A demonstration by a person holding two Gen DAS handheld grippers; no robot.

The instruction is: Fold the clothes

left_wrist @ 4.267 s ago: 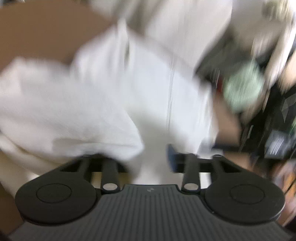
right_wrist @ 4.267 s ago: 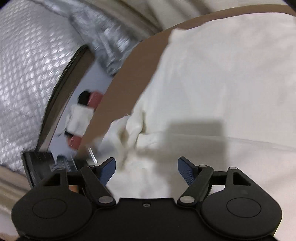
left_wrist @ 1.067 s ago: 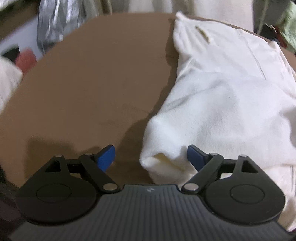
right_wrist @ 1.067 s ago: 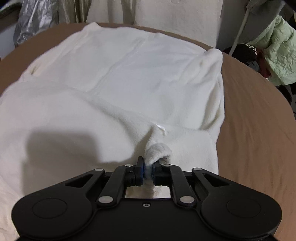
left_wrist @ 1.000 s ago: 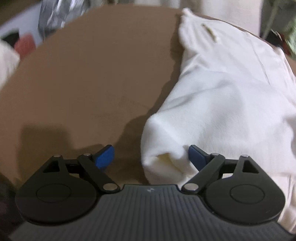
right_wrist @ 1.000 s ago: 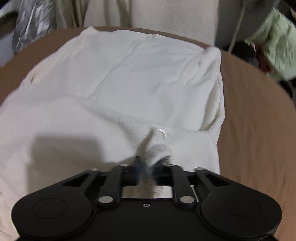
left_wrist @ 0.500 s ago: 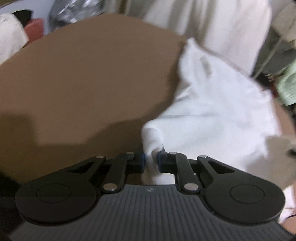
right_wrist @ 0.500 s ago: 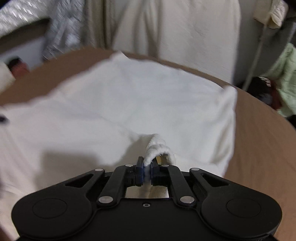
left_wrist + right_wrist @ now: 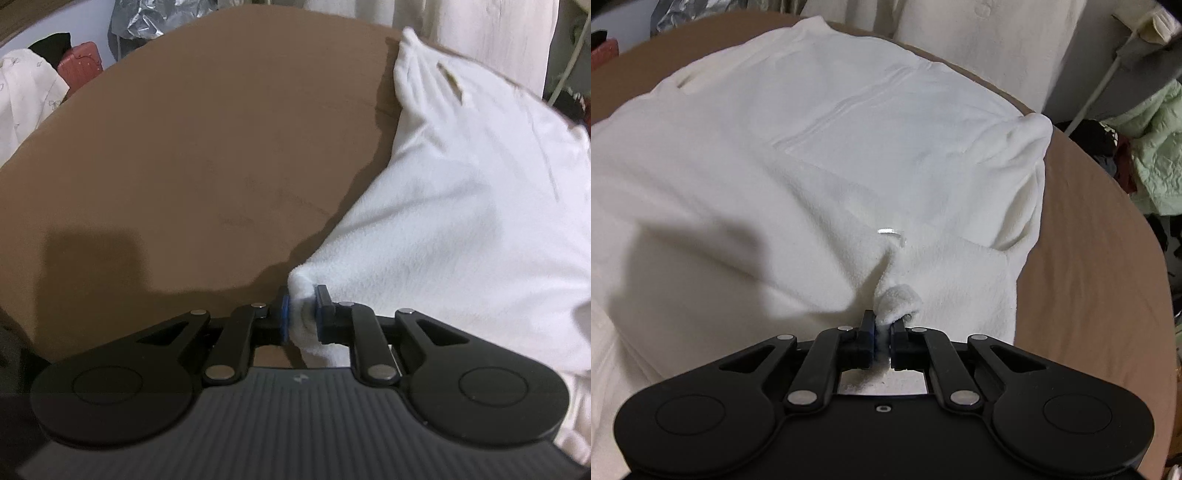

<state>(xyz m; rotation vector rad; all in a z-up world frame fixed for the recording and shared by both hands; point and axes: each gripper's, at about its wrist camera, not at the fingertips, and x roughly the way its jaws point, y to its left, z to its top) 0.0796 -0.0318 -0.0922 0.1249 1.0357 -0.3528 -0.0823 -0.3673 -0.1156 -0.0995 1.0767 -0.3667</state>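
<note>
A white fleece garment (image 9: pixel 461 206) lies spread over the brown table (image 9: pixel 184 166), with a zipper line down its middle (image 9: pixel 842 110). My left gripper (image 9: pixel 301 314) is shut on the garment's near left corner, which bunches between the blue pads. In the right wrist view the same white fleece garment (image 9: pixel 775 166) fills most of the frame. There my right gripper (image 9: pixel 882 332) is shut on a rolled pinch of its near edge, and a small metal zipper pull (image 9: pixel 888 231) glints just beyond.
Bare brown table (image 9: pixel 1089 258) shows right of the garment. A pink suitcase (image 9: pixel 79 62) and a white cloth (image 9: pixel 26 99) sit beyond the table's left edge, crinkled silver plastic (image 9: pixel 155 18) behind. A pale green quilted jacket (image 9: pixel 1152 158) hangs at the far right.
My left gripper, open around the garment's corner a second ago, has shut on it. Both grippers have drawn the near edge slightly up and towards me; the right stayed shut.
</note>
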